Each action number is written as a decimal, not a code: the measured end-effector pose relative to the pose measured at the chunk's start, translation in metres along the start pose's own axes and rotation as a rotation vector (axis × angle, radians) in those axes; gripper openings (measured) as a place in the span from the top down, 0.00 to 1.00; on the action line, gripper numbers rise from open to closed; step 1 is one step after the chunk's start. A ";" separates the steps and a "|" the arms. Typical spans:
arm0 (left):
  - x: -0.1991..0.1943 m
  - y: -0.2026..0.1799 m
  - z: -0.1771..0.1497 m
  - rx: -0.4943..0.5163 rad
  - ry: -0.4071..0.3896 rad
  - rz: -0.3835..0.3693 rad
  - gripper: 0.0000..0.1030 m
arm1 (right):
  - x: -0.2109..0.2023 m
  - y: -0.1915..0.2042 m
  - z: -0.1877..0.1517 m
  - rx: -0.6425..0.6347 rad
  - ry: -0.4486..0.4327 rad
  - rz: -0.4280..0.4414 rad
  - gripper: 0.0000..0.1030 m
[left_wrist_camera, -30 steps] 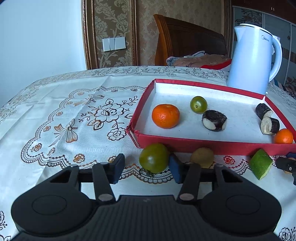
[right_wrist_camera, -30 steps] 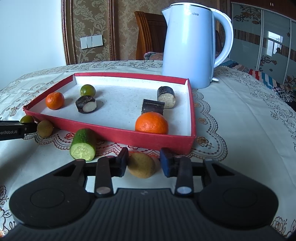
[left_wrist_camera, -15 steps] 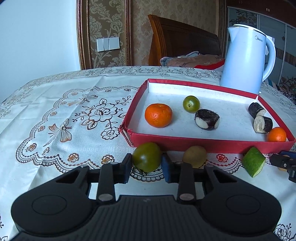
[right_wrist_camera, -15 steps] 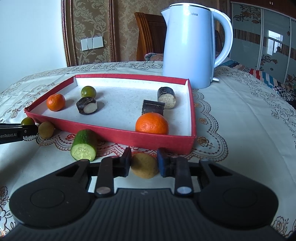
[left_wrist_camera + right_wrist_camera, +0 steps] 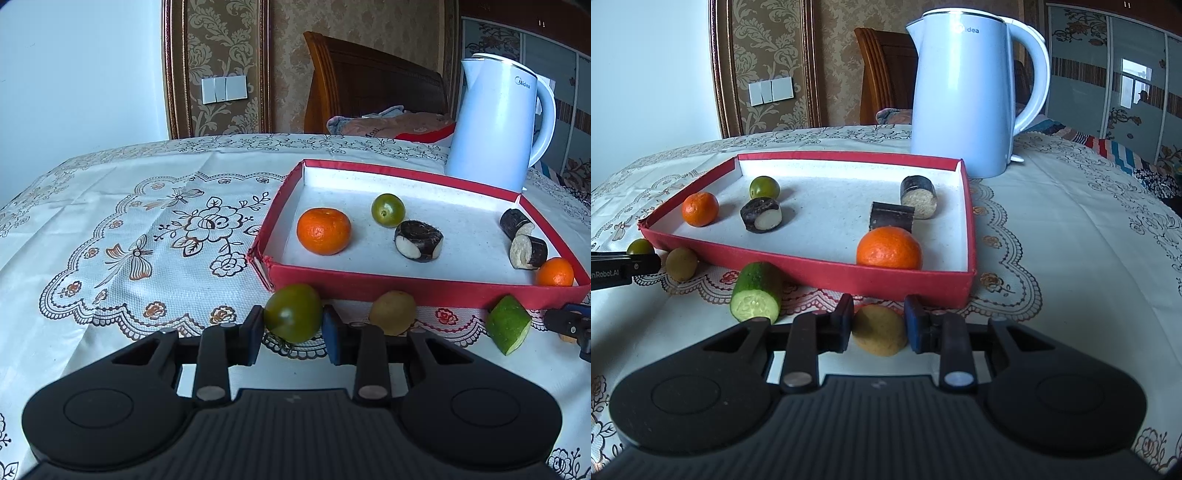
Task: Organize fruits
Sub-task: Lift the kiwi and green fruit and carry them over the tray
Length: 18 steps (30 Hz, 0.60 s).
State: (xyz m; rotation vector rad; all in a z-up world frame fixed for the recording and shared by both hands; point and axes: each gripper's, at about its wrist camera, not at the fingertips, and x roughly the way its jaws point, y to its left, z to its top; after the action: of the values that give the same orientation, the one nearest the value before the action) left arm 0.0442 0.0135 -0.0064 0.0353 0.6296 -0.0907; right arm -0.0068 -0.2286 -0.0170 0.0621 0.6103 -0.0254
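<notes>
My left gripper is shut on a dark green round fruit just in front of the red tray's near left corner. My right gripper is shut on a yellow-brown fruit in front of the tray. Another yellow-brown fruit and a cucumber piece lie on the cloth between the grippers. Inside the tray are two oranges, a small green fruit and three dark cut pieces.
A white electric kettle stands just behind the tray's far right corner. A wooden chair with cloth on it is behind the table. The embroidered tablecloth stretches to the left of the tray.
Both grippers have closed: the left's fingers came in onto the green fruit, the right's onto the yellow-brown fruit. Both fruits appear slightly raised.
</notes>
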 end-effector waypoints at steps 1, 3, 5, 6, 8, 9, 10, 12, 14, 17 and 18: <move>0.000 0.000 0.000 0.000 0.000 0.000 0.68 | -0.001 0.000 0.000 0.001 -0.003 0.000 0.73; -0.001 0.000 0.000 -0.001 -0.003 -0.002 0.68 | -0.002 -0.001 0.000 0.005 -0.009 0.001 0.73; -0.002 0.000 0.000 -0.006 -0.005 -0.004 0.68 | -0.004 -0.001 0.000 0.007 -0.019 -0.001 0.73; -0.003 0.001 0.000 -0.009 -0.007 -0.006 0.68 | -0.005 -0.001 0.000 0.006 -0.026 0.000 0.73; -0.003 0.001 0.000 -0.012 -0.010 -0.001 0.68 | -0.007 -0.001 0.000 0.008 -0.034 0.002 0.73; -0.004 0.001 -0.001 -0.013 -0.011 0.000 0.68 | -0.008 -0.001 0.000 0.010 -0.036 0.005 0.73; -0.004 0.002 0.000 -0.013 -0.012 -0.003 0.68 | -0.008 -0.001 0.000 0.011 -0.036 0.009 0.73; -0.006 0.002 -0.001 -0.014 -0.016 -0.003 0.68 | -0.011 -0.001 -0.001 0.014 -0.045 0.009 0.73; -0.007 0.002 -0.001 -0.013 -0.021 -0.002 0.68 | -0.013 -0.001 -0.002 0.015 -0.053 0.008 0.73; -0.010 0.005 -0.001 -0.027 -0.030 -0.004 0.68 | -0.015 -0.002 -0.002 0.017 -0.058 0.009 0.73; -0.012 0.006 0.000 -0.034 -0.032 -0.006 0.68 | -0.017 -0.003 -0.002 0.020 -0.061 0.010 0.73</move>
State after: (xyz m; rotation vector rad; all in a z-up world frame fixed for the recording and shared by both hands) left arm 0.0353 0.0202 0.0003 -0.0010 0.5996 -0.0866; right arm -0.0218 -0.2313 -0.0092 0.0829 0.5485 -0.0240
